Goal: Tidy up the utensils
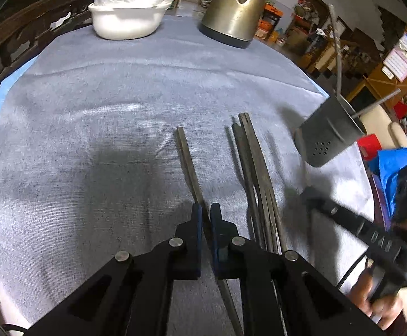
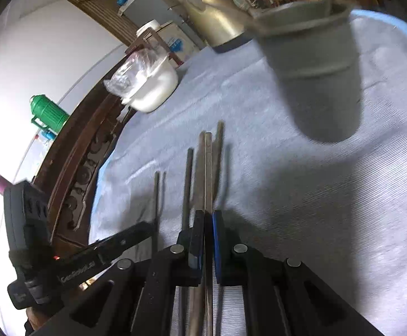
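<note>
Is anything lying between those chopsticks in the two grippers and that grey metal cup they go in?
Nothing visible does. Only bare grey cloth lies between the gripped chopsticks and the metal holder; the kettle and white bowl stand farther back.

The left gripper (image 1: 206, 210) is a black linkage frame with triangular cut-outs in its arms and round silver pivot pins on top; behind those pins, flat blue pads line the inner faces of its jaws. The right gripper (image 2: 209, 215) is built alike: black arms, silver pins, blue pads. Seen from the opposite camera, each tool has a long black finger bar with pale lettering along its side, running back from the jaws to a chunky black body. A thin black cable loops beneath the right gripper's body.
</note>
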Action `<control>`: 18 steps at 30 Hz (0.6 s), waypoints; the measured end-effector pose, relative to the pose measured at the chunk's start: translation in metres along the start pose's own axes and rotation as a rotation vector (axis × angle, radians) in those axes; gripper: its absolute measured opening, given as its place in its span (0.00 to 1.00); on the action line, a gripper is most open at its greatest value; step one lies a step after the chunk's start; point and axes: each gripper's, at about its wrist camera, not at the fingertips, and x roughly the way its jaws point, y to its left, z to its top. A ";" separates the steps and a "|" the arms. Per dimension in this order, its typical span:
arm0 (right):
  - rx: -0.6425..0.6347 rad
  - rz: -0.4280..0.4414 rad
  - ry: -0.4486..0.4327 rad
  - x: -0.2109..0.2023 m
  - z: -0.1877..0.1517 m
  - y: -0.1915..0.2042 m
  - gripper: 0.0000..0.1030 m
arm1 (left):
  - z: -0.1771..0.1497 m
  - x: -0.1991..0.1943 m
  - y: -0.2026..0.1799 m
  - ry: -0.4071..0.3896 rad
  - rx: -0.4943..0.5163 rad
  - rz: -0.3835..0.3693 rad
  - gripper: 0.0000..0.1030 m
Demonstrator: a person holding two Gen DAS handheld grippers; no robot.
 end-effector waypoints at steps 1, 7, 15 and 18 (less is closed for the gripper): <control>-0.008 -0.030 -0.012 -0.005 0.002 -0.003 0.06 | 0.001 0.000 0.000 -0.001 0.003 -0.002 0.06; -0.049 -0.105 0.069 -0.002 0.008 -0.008 0.09 | 0.017 0.000 0.004 0.026 0.001 -0.031 0.21; -0.033 -0.139 0.085 0.002 0.029 -0.013 0.27 | 0.046 0.009 0.025 0.055 -0.069 -0.041 0.27; -0.030 -0.163 0.081 0.006 0.036 -0.012 0.49 | 0.052 0.017 0.026 0.080 -0.099 -0.050 0.27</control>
